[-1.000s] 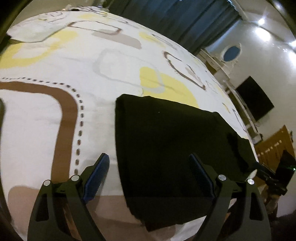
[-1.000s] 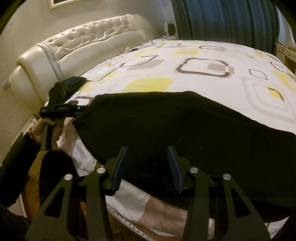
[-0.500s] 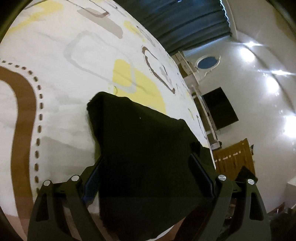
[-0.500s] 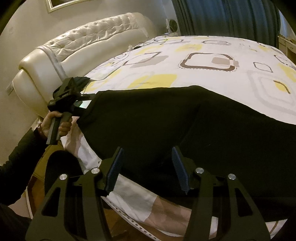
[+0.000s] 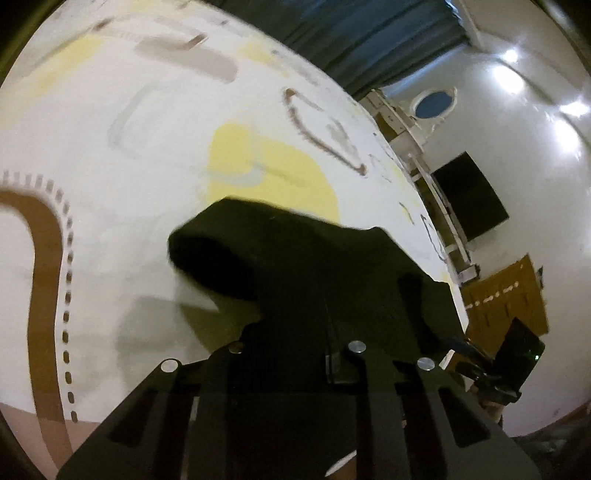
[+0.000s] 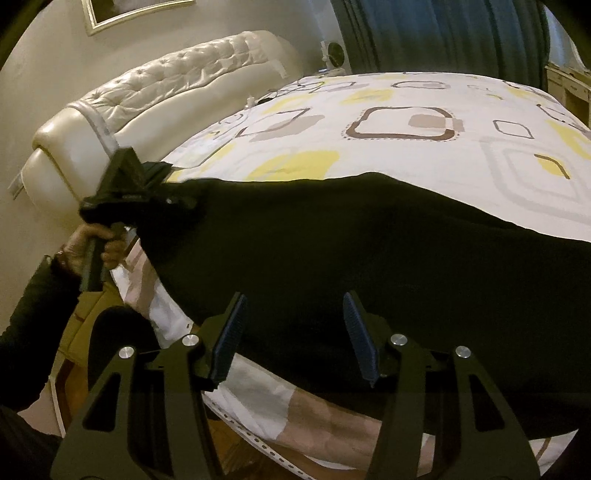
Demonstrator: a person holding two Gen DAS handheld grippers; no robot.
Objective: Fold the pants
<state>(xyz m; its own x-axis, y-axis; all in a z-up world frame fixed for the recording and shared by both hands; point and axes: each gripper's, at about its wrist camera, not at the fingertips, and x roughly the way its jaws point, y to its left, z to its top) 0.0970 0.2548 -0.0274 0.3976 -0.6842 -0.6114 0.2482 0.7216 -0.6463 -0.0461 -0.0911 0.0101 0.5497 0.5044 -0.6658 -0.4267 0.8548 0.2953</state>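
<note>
Black pants (image 6: 369,240) lie along the near edge of the patterned bed sheet (image 6: 406,92). My left gripper (image 5: 295,328) has its jaws closing on one end of the pants (image 5: 295,258), with cloth bunched between and over the fingers. That end is raised off the sheet. The right wrist view shows the left gripper (image 6: 177,201) at the pants' left end, held in a hand (image 6: 92,243). My right gripper (image 6: 291,332) is open, its blue pads apart above the pants' near edge and not pressing on the cloth.
A padded cream headboard (image 6: 166,85) stands at the left end of the bed. Dark curtains (image 6: 443,33) hang behind it. A white shelf unit (image 5: 424,147), a wall screen (image 5: 469,199) and a wooden cabinet (image 5: 506,295) are past the bed's far end.
My left gripper moved in over the pants' end, its jaws went from wide apart to together on the cloth, and that end lifted and bunched. The right gripper's jaws widened a little.
</note>
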